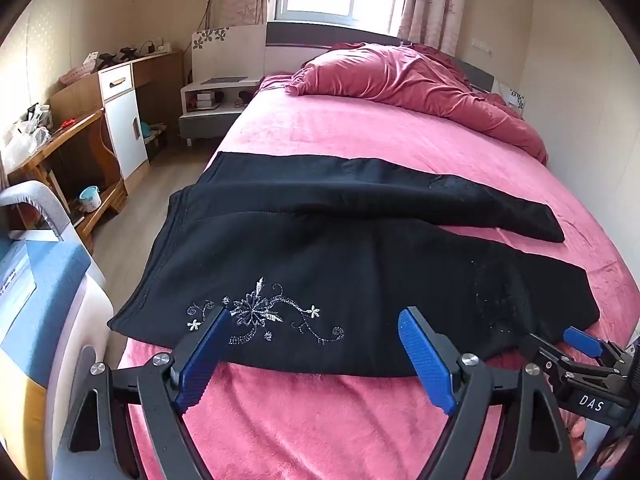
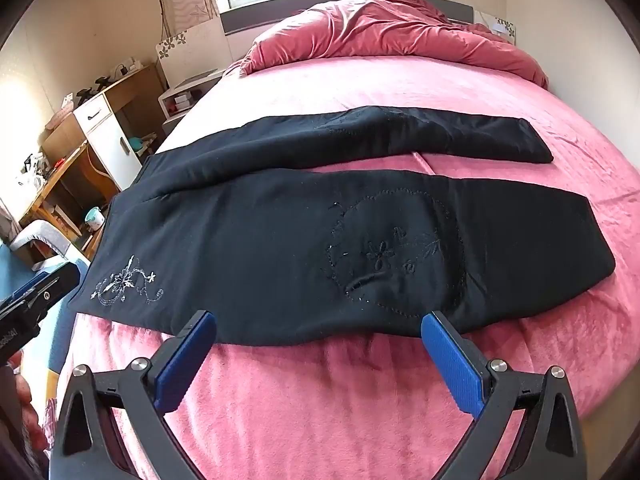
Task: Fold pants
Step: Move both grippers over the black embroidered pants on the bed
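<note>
Black pants are lying spread across the pink bed, waistband toward the bed's left edge and both legs extending to the right, slightly apart. Left hand-held gripper is hovering with its blue fingers apart at the near hem beside the white floral embroidery. Right hand-held gripper is likewise standing apart, empty, at the near edge of the closer leg.

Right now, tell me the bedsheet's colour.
Pink bedsheet, clearest in the left wrist view.

One pants, two tongs.
</note>
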Tool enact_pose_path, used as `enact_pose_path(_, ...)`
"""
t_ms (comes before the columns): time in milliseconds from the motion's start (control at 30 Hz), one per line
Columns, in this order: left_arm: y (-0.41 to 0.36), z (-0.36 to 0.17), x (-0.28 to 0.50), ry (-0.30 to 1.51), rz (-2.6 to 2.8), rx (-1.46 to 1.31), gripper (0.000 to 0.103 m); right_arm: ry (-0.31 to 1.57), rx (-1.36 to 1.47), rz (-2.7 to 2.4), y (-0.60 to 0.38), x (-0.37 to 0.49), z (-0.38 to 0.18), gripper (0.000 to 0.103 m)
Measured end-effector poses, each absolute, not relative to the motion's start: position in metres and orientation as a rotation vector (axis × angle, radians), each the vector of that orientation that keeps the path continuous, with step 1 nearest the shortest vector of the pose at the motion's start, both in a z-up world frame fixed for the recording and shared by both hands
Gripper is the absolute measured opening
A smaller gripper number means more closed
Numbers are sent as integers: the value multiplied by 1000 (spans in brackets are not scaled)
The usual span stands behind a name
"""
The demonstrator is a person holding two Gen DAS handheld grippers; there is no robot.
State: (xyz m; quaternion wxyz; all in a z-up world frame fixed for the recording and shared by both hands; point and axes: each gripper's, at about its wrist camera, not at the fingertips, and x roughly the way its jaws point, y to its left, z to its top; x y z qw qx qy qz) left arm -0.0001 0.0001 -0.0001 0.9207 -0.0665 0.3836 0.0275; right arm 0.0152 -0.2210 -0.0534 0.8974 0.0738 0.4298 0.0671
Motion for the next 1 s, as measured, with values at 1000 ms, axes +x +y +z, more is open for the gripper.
enact_pose_path(1000,38,-41,5,930,61,-254,94,946,279,126,-261,13,-74,103)
